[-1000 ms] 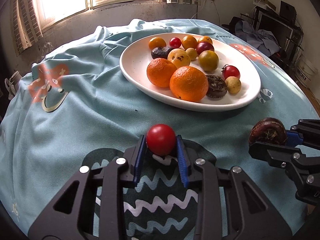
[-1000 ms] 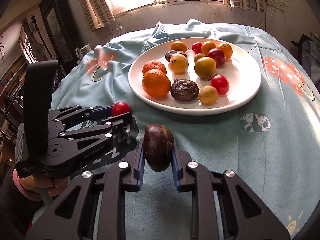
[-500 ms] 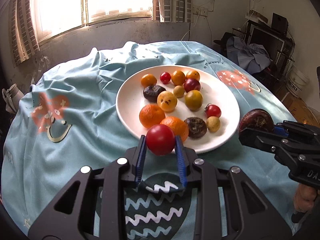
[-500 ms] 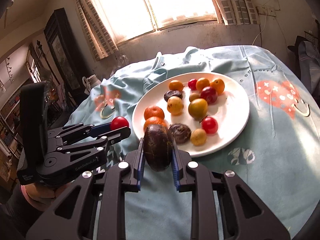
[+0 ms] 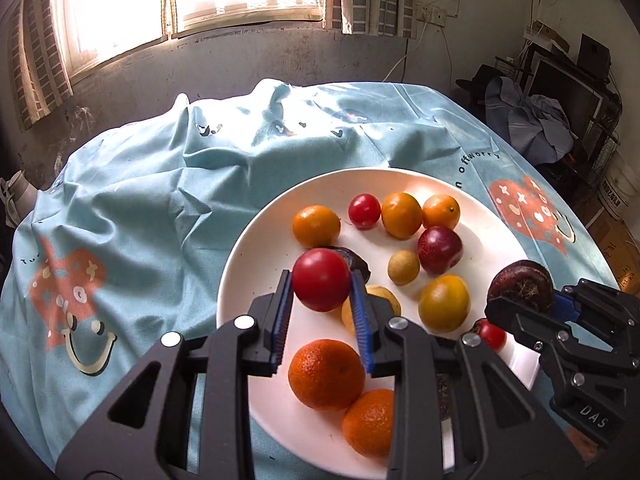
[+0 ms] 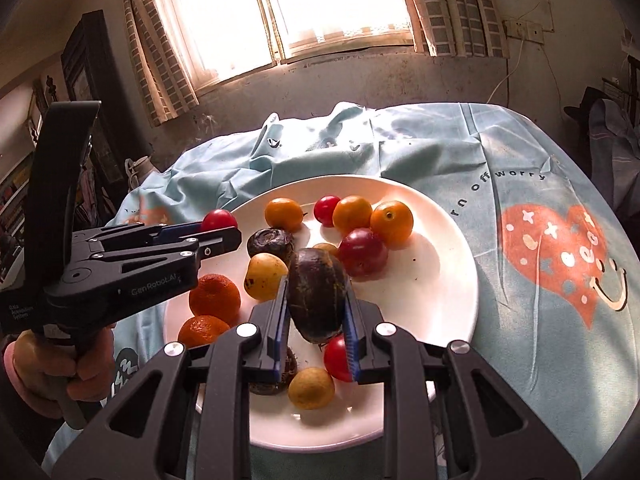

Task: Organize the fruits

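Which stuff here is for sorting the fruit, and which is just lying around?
For the job:
left claw holding red tomato
right claw holding dark brown fruit
white plate

Just lying around:
blue tablecloth
window
clothes pile

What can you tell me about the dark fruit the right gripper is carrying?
The dark fruit is a purplish-brown, oval piece with a dull, faintly scuffed skin. The right gripper has its blue-padded jaws clamped on its two sides. It is held above the white plate, over the other fruit. From the left wrist view, a rough, fibrous patch shows on one end.
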Demonstrator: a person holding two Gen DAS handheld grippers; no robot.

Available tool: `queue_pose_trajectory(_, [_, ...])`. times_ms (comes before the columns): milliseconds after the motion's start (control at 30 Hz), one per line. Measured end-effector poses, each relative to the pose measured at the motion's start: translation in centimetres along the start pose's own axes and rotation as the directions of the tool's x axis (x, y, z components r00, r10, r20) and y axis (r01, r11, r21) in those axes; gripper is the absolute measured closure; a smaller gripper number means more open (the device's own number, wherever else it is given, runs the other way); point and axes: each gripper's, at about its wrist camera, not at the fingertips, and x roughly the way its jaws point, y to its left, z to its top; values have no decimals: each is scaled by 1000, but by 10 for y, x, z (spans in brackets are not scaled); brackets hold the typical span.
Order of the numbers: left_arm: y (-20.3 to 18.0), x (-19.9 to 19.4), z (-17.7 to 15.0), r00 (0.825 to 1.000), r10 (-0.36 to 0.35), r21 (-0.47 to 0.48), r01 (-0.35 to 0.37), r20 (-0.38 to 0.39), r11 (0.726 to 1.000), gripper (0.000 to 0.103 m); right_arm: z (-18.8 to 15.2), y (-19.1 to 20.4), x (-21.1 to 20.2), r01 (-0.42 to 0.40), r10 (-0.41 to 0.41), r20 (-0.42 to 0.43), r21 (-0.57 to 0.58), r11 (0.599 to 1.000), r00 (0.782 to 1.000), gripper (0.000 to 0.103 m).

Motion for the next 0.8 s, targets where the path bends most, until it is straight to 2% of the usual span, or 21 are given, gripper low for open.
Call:
queue_pose_trajectory(33, [1, 1, -1, 1000, 6, -3, -6, -5, 1000, 72, 0, 1, 2, 4, -4, -1, -7, 1000, 1000, 78])
queue_pose_trajectory(67, [2, 1, -1, 1000, 25, -1, -25, -2, 1000, 52, 1, 1, 4, 5, -5, -4, -15, 1000, 1000, 75])
queue_pose_trajectory(100, [2, -2, -3, 999, 52, 4, -52, 12, 999, 28, 1, 3, 4, 9, -9, -8, -20, 1000, 1000, 59])
queue_pose_trajectory(133, [1, -8, -4, 996, 83, 9, -83, 43, 996, 24, 1, 4, 2, 14, -14, -3, -18, 1000, 1000, 49])
queue_pose_trajectory(233, [-4, -28, -9, 992, 99, 43, -103, 75, 994, 22, 1, 9, -11, 5, -4, 23, -26, 1000, 1000, 49])
queue_pose_trajectory(300, [-8, -45, -15, 991, 99, 49, -104, 89, 993, 15, -1, 14, -22, -5, 5, 29, -26, 1000, 1000, 49])
queue_pose_trajectory(467, [-22, -98, -43, 984, 102, 90, -116, 148, 989, 3, -19, 30, -67, -22, 25, 60, -56, 998, 998, 41])
queue_pose_trajectory(500, [-24, -108, -51, 982, 104, 92, -119, 157, 989, 2, -25, 33, -75, -17, 21, 61, -69, 997, 998, 38])
queue_pose_trajectory(533, [-25, -117, -60, 981, 107, 90, -123, 162, 988, 2, -32, 36, -83, -9, 14, 61, -80, 997, 998, 26])
queue_pose_trajectory(567, [-27, -126, -69, 981, 105, 89, -121, 163, 989, 2, -40, 39, -92, -2, 8, 65, -87, 996, 998, 18])
queue_pose_trajectory(600, [-27, -133, -79, 982, 93, 87, -109, 162, 990, 2, -49, 41, -99, 1, 6, 73, -95, 996, 997, 1])
queue_pose_trajectory(667, [-27, -145, -99, 984, 80, 72, -93, 156, 993, 2, -68, 46, -112, 4, 7, 87, -118, 993, 996, 1])
queue_pose_trajectory(800, [-21, -154, -138, 986, 95, 28, -99, 136, 995, 2, -103, 53, -122, 23, -14, 58, -166, 986, 998, 1])
